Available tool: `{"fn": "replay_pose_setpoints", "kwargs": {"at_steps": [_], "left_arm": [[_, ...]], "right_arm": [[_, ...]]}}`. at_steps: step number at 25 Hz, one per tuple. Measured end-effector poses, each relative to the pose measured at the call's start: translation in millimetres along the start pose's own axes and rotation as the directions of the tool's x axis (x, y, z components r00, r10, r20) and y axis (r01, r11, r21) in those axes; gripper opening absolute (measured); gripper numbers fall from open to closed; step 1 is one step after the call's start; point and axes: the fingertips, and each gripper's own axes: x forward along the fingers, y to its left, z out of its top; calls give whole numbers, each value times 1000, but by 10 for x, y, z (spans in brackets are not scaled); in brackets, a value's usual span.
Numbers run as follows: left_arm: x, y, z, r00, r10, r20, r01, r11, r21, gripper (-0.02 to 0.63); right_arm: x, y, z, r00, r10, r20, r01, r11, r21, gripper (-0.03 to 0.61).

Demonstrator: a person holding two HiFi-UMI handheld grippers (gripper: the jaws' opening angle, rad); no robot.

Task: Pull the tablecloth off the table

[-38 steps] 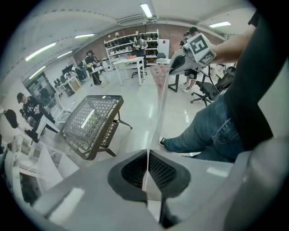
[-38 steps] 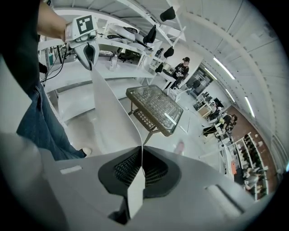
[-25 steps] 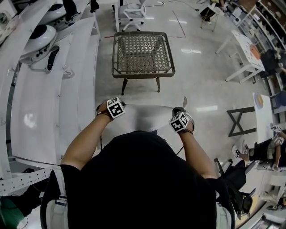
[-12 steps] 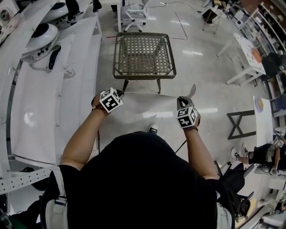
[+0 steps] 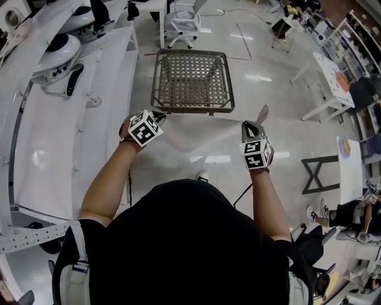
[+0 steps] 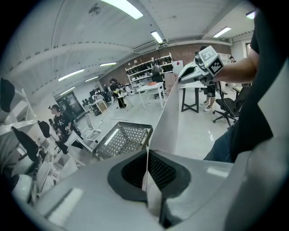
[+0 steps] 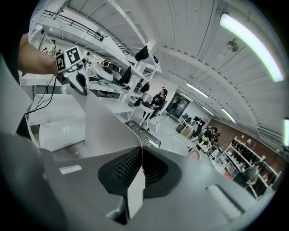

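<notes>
A white tablecloth (image 5: 196,140) hangs stretched in the air between my two grippers, clear of the small wicker-top table (image 5: 191,81) ahead. My left gripper (image 5: 156,118) is shut on the cloth's left corner, and in the left gripper view the tablecloth (image 6: 169,115) runs edge-on out of the shut jaws (image 6: 147,173) toward the right gripper (image 6: 187,74). My right gripper (image 5: 252,128) is shut on the right corner, a flap sticking up past it. In the right gripper view the tablecloth (image 7: 106,124) leaves the jaws (image 7: 137,169) toward the left gripper (image 7: 77,80). The table's mesh top is bare.
White benches with helmet-like devices (image 5: 56,47) run along the left. An office chair (image 5: 181,18) stands beyond the table. White tables (image 5: 330,71) and a black frame stand (image 5: 318,173) are to the right, on a glossy floor.
Both grippers have risen and moved forward and apart, the right one most. The cloth between them is now pulled wider and flatter, its far edge near the table's front rim.
</notes>
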Motion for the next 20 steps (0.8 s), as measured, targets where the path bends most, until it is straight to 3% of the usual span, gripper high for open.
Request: {"fn": "replay_pose_setpoints", "kwargs": {"at_steps": [20], "left_arm": [[185, 110, 98, 1000, -6, -19, 5, 999, -36, 2]], "right_arm": [[261, -160, -51, 999, 49, -4, -49, 999, 18, 34]]}}
